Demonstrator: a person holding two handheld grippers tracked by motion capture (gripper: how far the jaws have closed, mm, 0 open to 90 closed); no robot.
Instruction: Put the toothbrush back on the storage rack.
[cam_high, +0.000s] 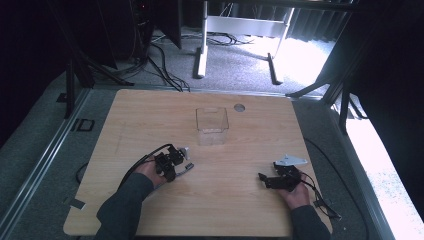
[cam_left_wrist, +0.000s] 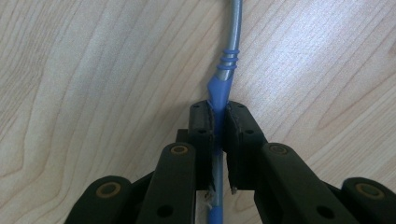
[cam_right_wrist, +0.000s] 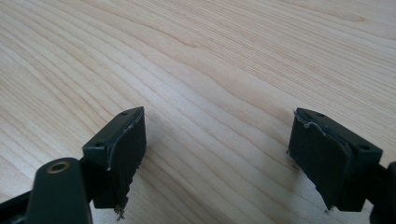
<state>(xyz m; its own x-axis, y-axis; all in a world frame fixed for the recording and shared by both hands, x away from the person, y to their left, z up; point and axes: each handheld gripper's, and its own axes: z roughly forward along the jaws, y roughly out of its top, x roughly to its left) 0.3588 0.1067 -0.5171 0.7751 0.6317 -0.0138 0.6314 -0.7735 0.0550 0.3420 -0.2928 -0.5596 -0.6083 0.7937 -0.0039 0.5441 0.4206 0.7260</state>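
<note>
Left gripper (cam_left_wrist: 219, 121) clamping one pen (cam_left_wrist: 223, 79), blue-and-silver, pads pressing on blue grip section, silver barrel running on ahead, lying on tabletop (cam_high: 240, 200) toward near-left part. Right gripper (cam_right_wrist: 215, 158) hovering low over bare wood near near-right corner, jaws standing wide, gripping nothing. One clear plastic box (cam_high: 212, 125) sitting toward far edge, midway across. Two grippers, one pen, one box.

Between the two grippers, bare table (cam_high: 225, 175) is left free; only the clear container (cam_high: 212, 125) is placed farther ahead as obstacle.
</note>
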